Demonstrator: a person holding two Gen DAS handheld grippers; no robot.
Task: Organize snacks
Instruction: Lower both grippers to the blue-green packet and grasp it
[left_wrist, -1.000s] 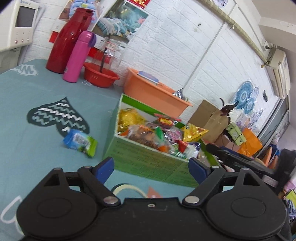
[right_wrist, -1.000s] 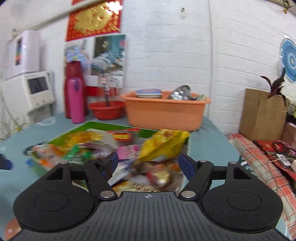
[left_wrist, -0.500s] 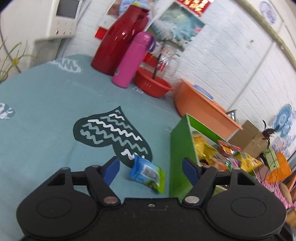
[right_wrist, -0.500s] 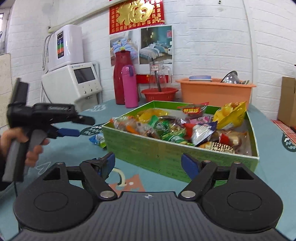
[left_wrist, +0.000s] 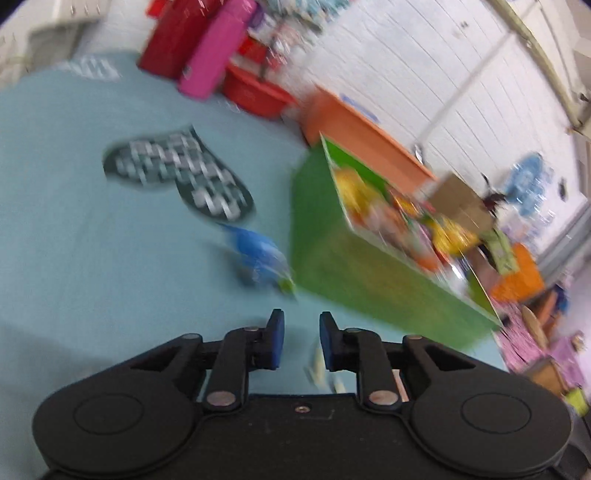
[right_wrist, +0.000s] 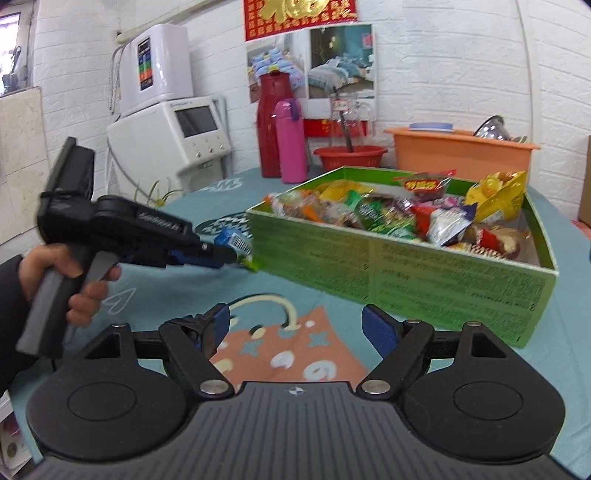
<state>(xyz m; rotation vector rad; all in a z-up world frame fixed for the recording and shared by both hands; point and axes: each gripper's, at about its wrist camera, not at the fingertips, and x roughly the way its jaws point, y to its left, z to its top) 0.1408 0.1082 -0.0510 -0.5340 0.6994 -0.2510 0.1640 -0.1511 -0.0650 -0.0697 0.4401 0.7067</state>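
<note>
I'm on the pickup step: the stray blue snack packet (left_wrist: 260, 254) lies on the worktop (left_wrist: 92, 240) just ahead of my left gripper (left_wrist: 298, 341), beside the green box (right_wrist: 402, 266). Left jaws just closed, nothing between them, still short of the packet. Right gripper (right_wrist: 295, 328) jaws released. Next: reopen, advance, straddle the packet.

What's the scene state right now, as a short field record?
left hand-held gripper: shut; jaws have just been closing, nothing between them
right hand-held gripper: open, empty
blue snack packet: on the table, outside the box, ahead of the left fingertips
green box: open top, filled with mixed snacks
</note>
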